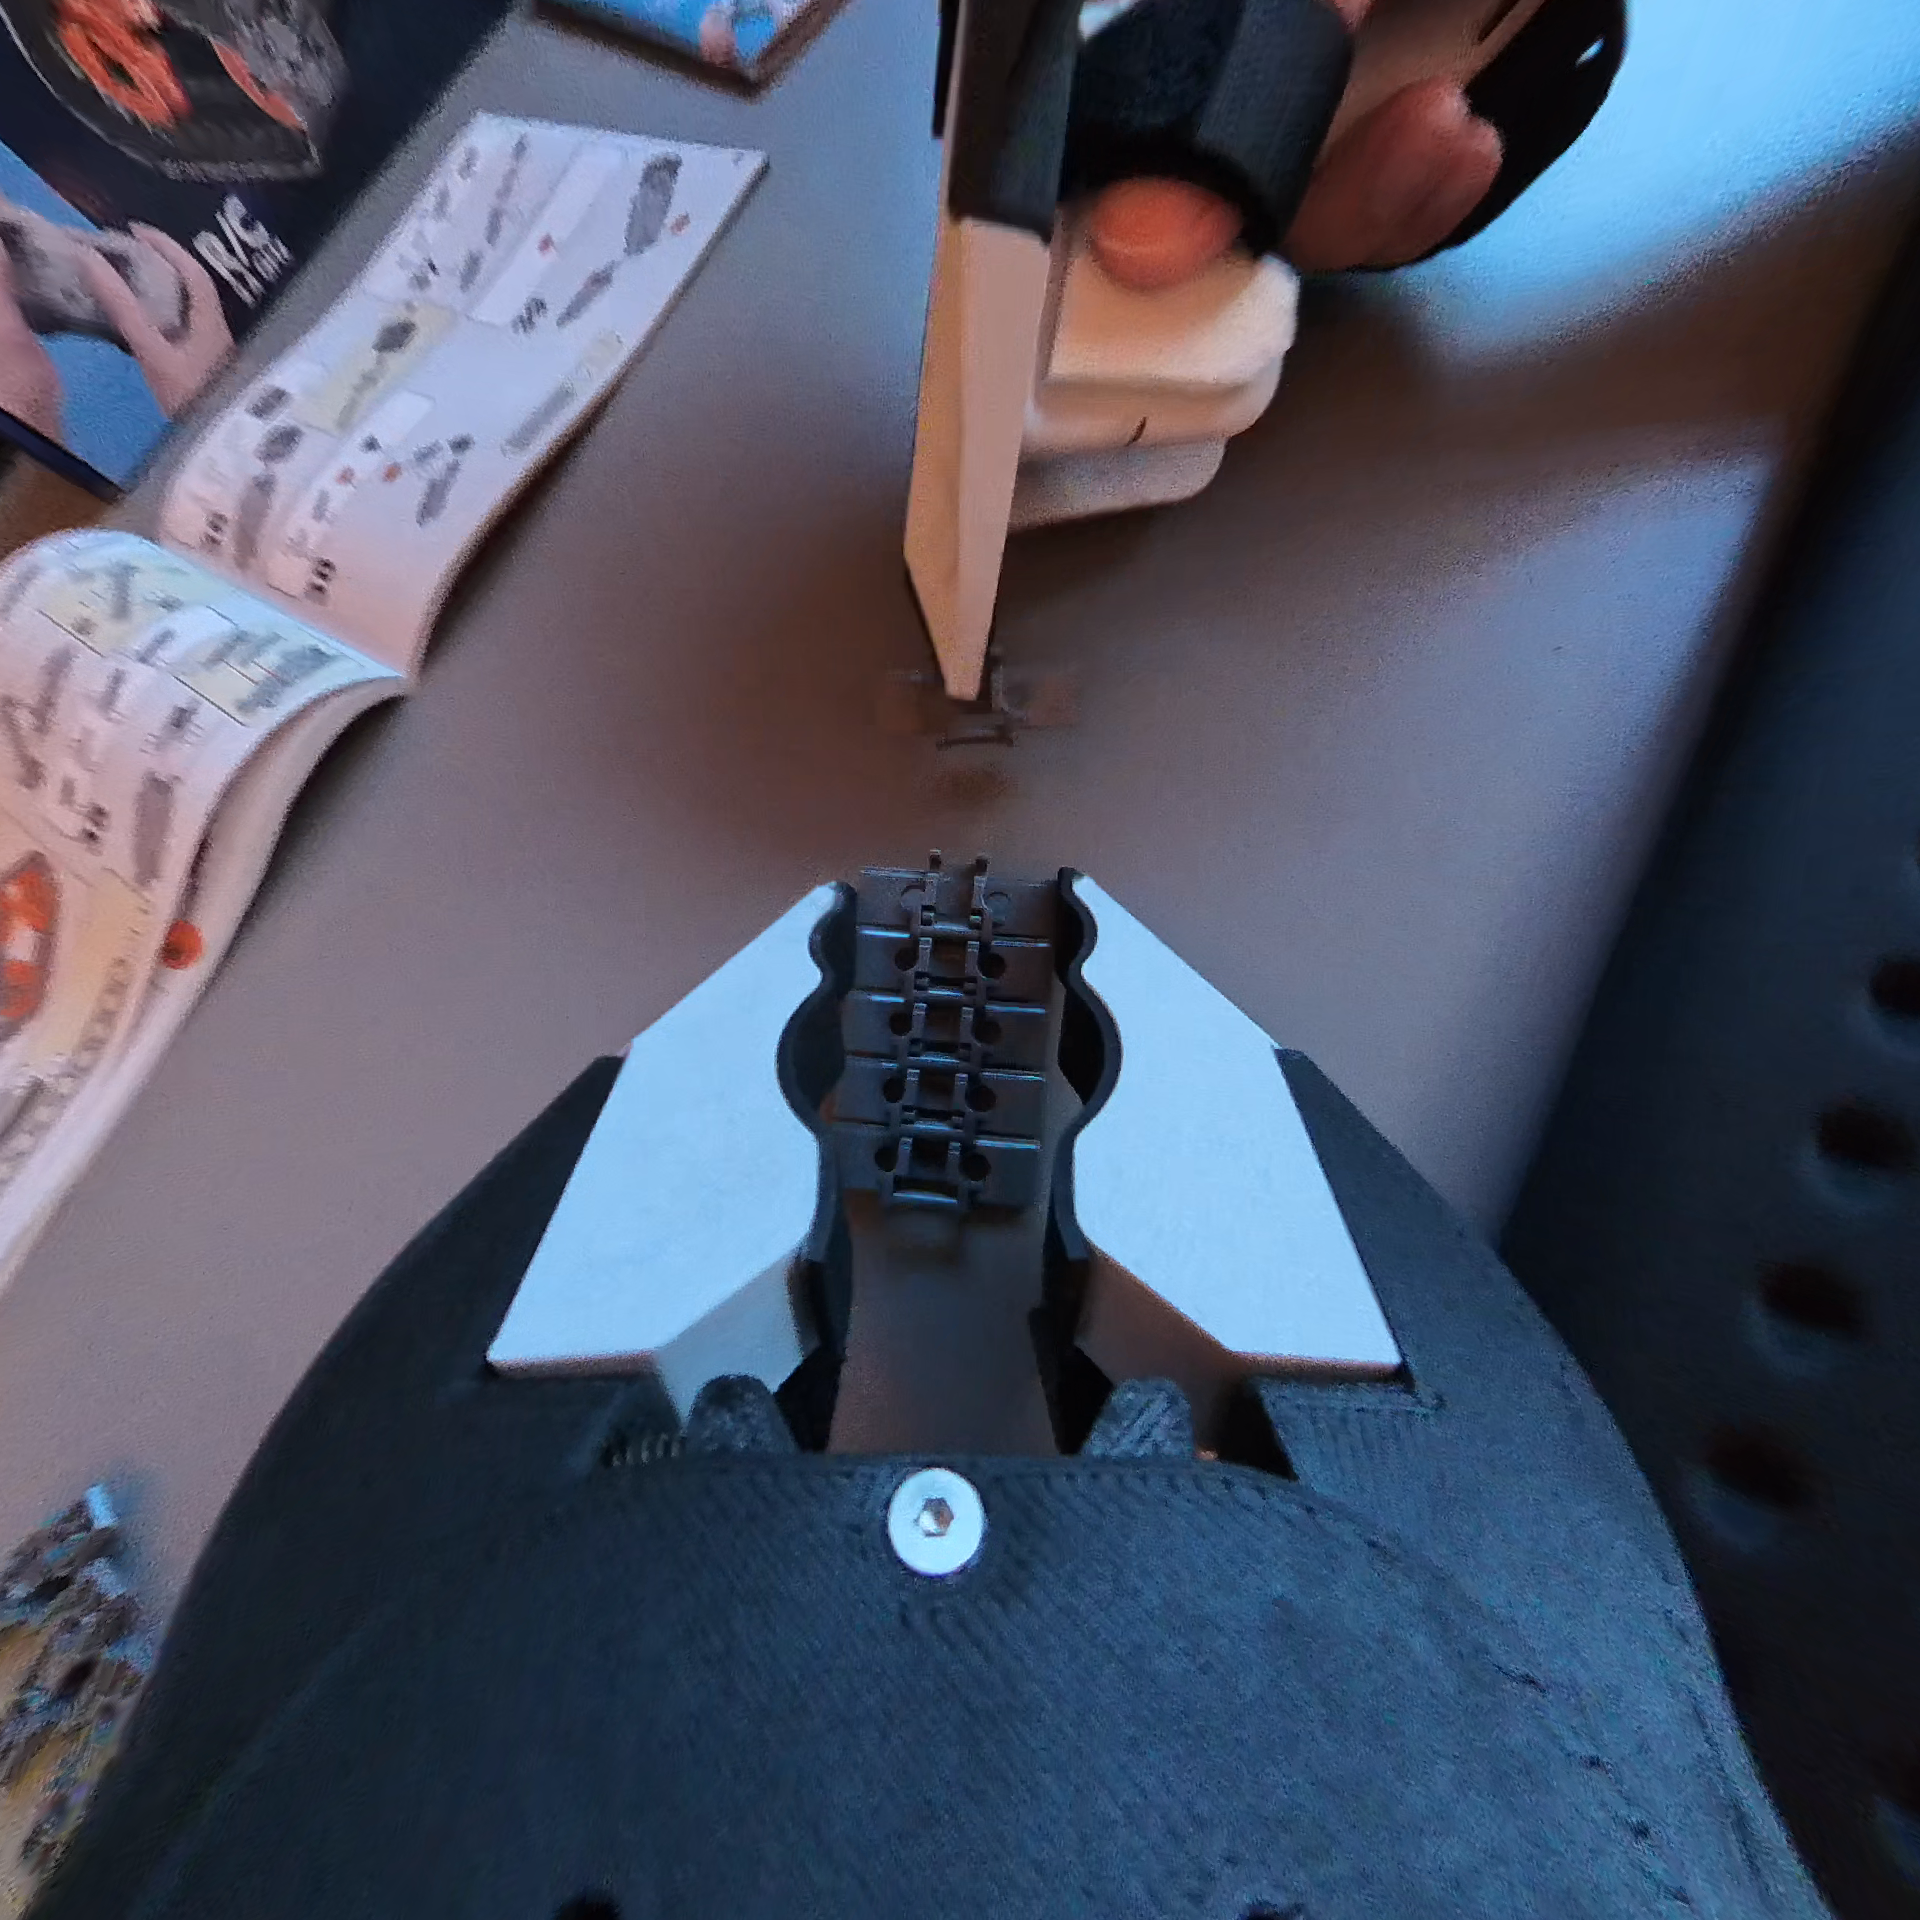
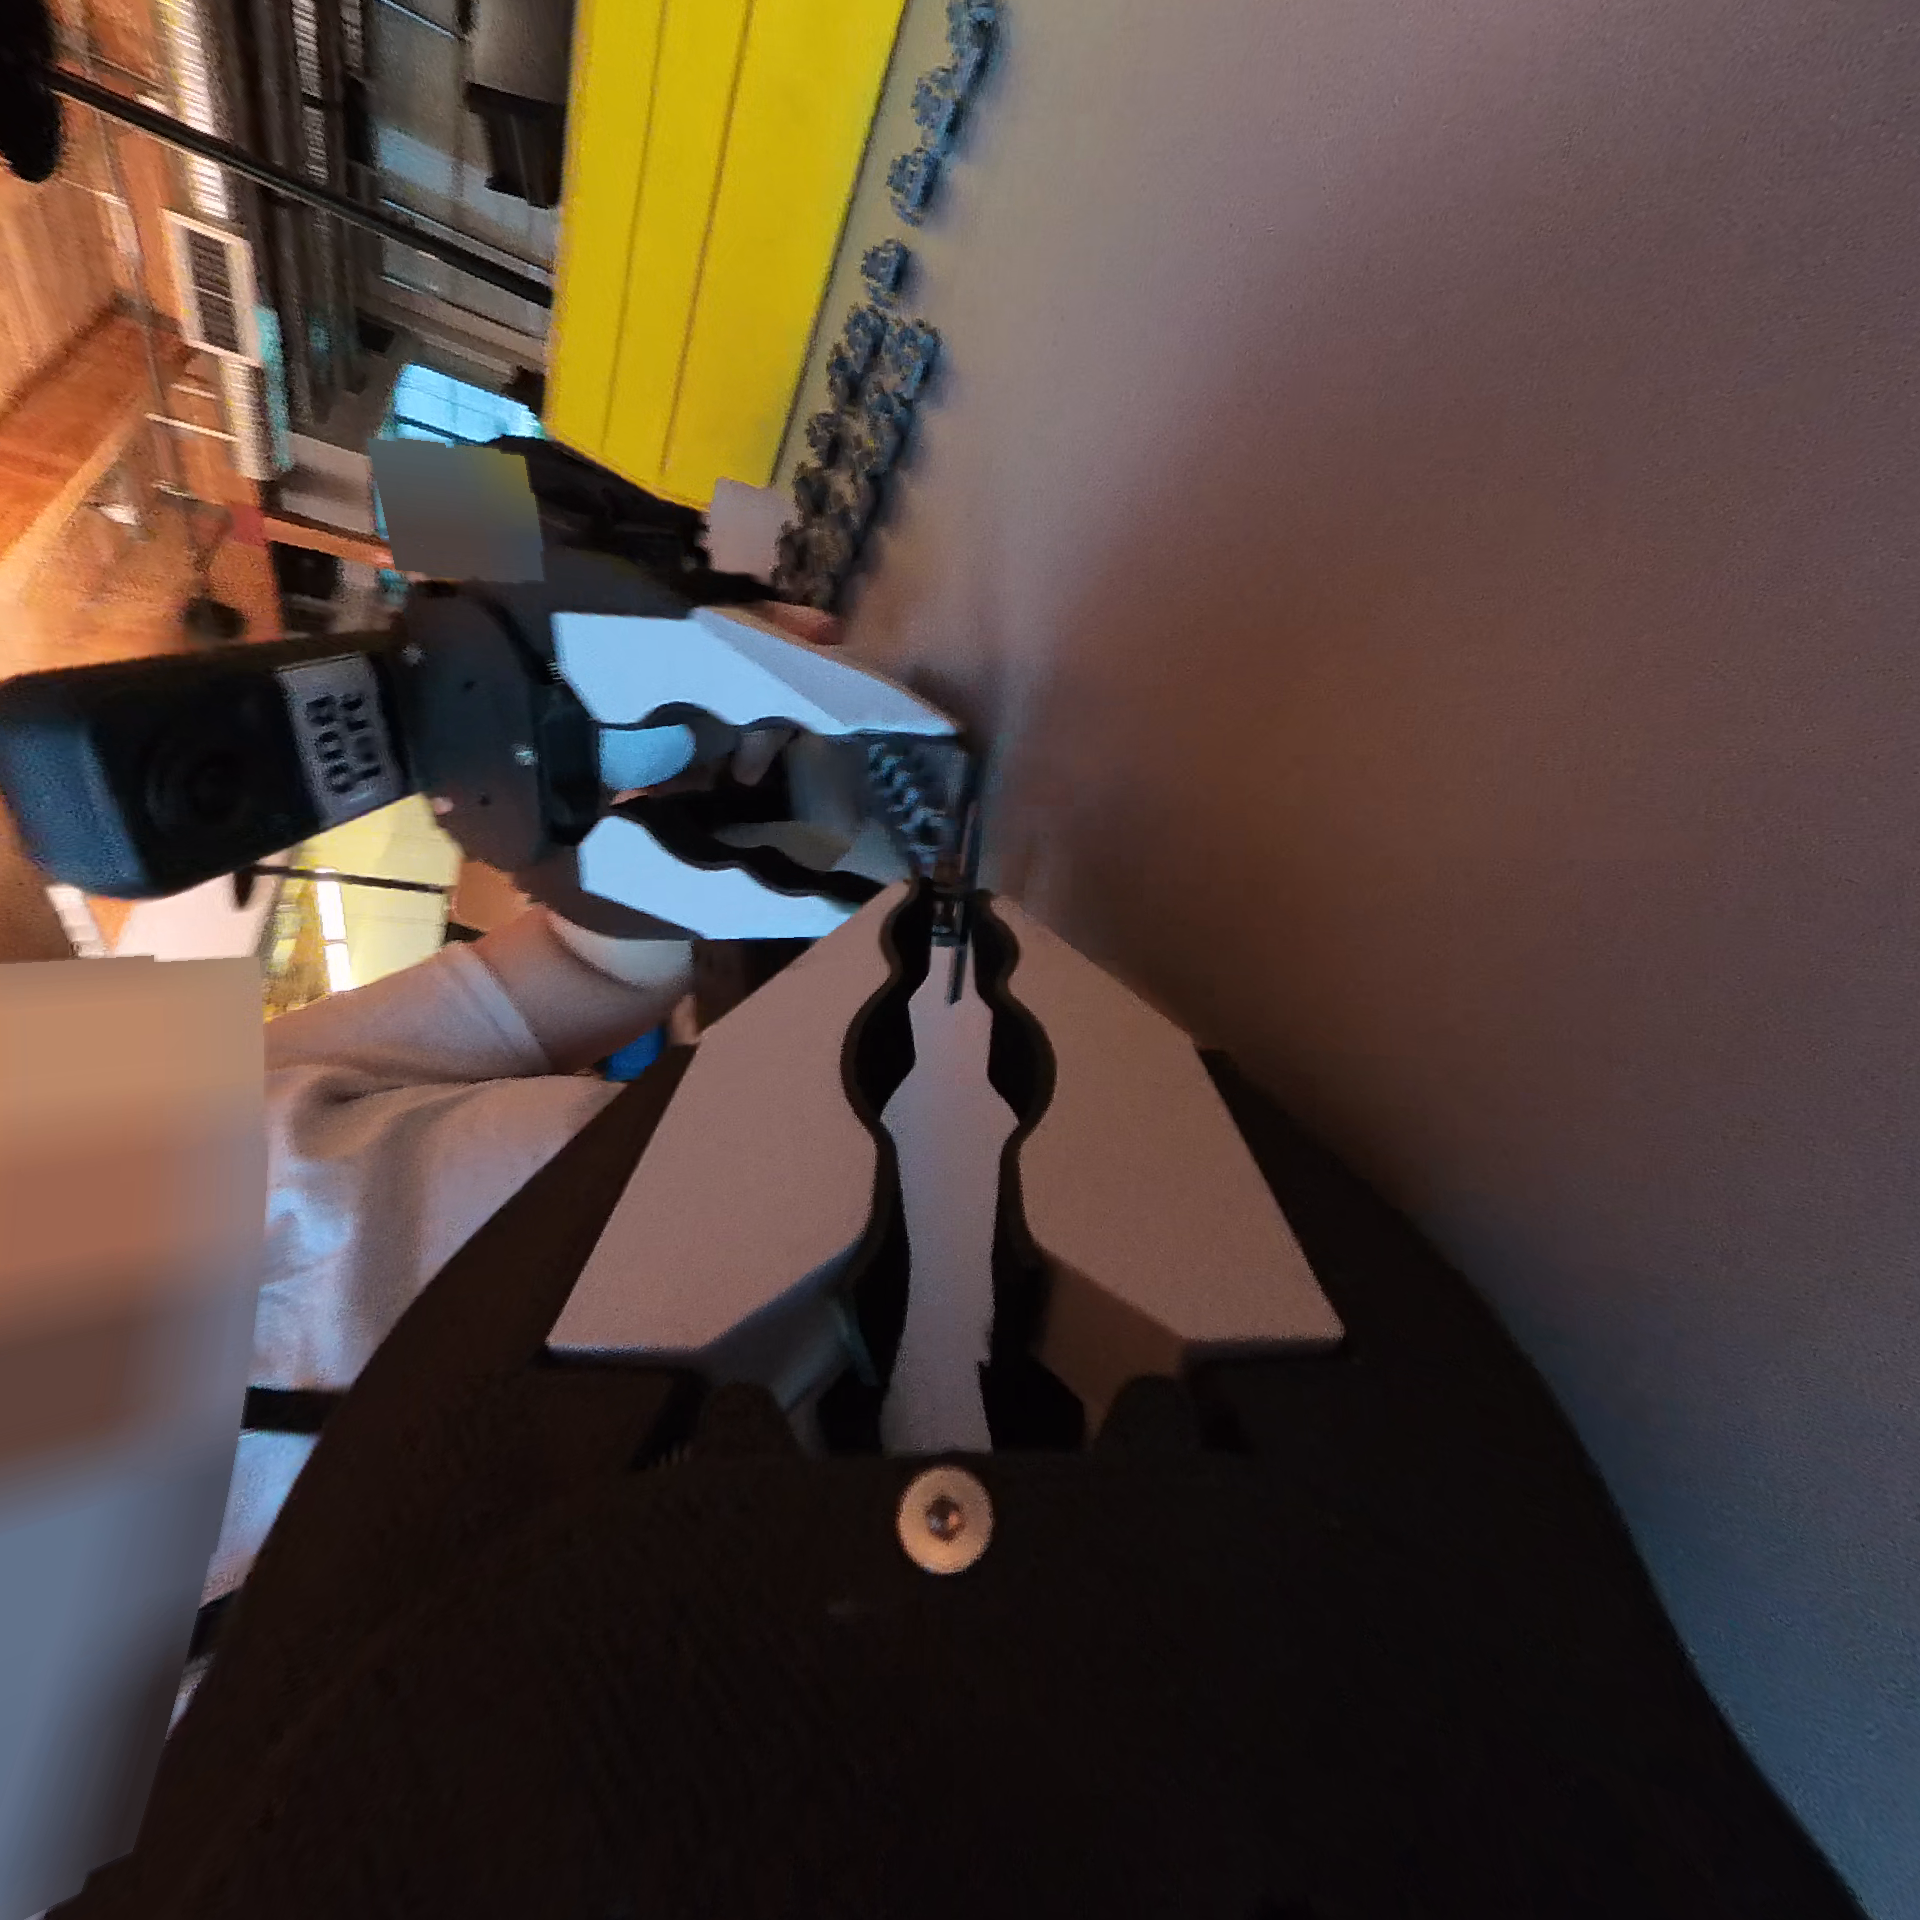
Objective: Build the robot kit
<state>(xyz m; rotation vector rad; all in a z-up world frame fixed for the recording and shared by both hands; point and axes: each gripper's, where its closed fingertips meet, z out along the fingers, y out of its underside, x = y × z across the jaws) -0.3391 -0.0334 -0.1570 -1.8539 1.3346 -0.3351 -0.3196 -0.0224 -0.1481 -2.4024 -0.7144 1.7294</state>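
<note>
A: The left gripper [image 1: 951, 1039] is clamping a short strip of dark grey track links [image 1: 951, 1049] between its two white fingers, gripping it by both long edges. The strip is hanging just above the brown table [image 1: 1299, 831].

B: And the right gripper [image 2: 948, 914]?

A: Its tips are pinching together on one small dark link piece [image 2: 951, 920], pressing it against the table. In the left wrist view that gripper [image 1: 966, 681] is standing nearly upright just ahead of the strip, with a person's hand [image 1: 1299, 177] wrapping its handle.

B: Are the single piece and the strip touching?

A: In the left view they are sitting apart; the right view is too blurred to tell.

B: What is lying around them?

A: An open instruction booklet [image 1: 447, 384] is lying to the left, near a printed box [image 1: 135, 177]. A pile of loose grey parts [image 2: 873, 405] is sitting along the table's far edge, beside a yellow panel [image 2: 707, 229].
</note>
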